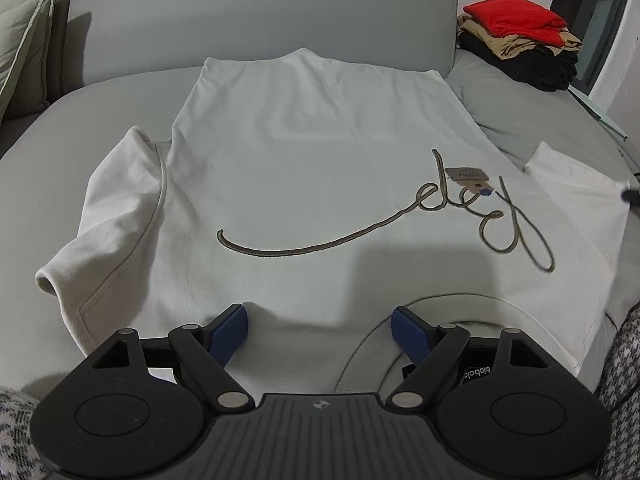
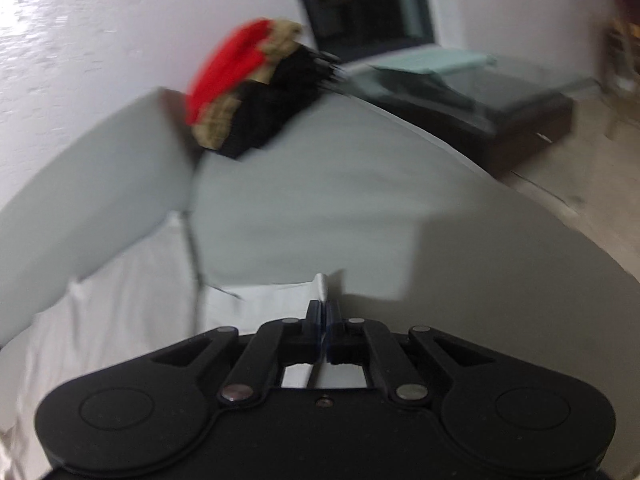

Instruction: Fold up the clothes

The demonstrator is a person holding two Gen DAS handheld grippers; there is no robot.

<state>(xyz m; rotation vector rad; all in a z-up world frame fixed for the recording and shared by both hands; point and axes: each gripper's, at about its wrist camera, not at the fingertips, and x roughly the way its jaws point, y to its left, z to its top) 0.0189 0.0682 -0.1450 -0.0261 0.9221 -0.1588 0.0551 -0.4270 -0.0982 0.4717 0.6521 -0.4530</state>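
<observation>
L gripper is seen w/ jaws spread wide, nothing pinched; blue pads are poised at the near hem of the white T-shirt, beside the collar. The shirt is spread flat across the grey sofa seat, collar end at the near edge, bottom hem toward the backrest. One sleeve is bunched toward the seat's left side, the other laid out to the right. Script embroidery and a small card tag are seen on the chest. R gripper is closed tight on a thin fold of white fabric at the shirt's right sleeve edge; view is motion-blurred. At the seat's far right corner, a stack of folded clothes, red on top, is set well apart from the shirt.
</observation>
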